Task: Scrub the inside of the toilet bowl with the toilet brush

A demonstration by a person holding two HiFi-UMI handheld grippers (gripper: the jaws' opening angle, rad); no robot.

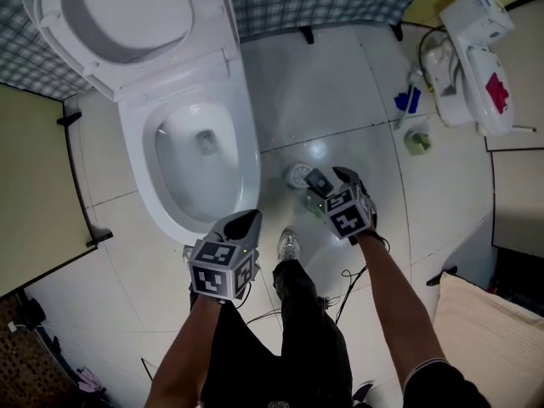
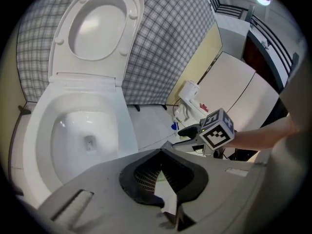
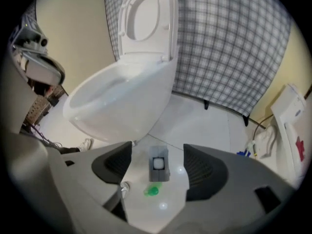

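"Where's the brush? I don't see it in the bowl."

"It isn't there. The toilet brush stands on the floor tiles just off the toilet's right side, near its front end. What I take for its grey handle top points straight up out of a round holder. The right gripper hangs directly over it, jaws spread wide, one on either side of the handle, and neither touches it."

"And the other one?"

"The left gripper is clenched on nothing, hovering by the front rim of the toilet bowl."

"So what stage is this?"

"My guess is the pick-up. No scrubbing is under way. Whether the bowl has already had its scrub, I can't tell."

"What does the next move need?"

"If it's a pick-up, the right gripper drops straight down until the handle sits between the pads. Then it closes firmly, lifts the brush clear of the holder and swings it across over the rim. The handle looks slim, so it wants centring or it may twist in the grip."

"Anything in the bowl?"

"Only a little water around the drain at the bottom. The lid is tipped up out of the way. The holder has the brush in it and nothing else that I can see."
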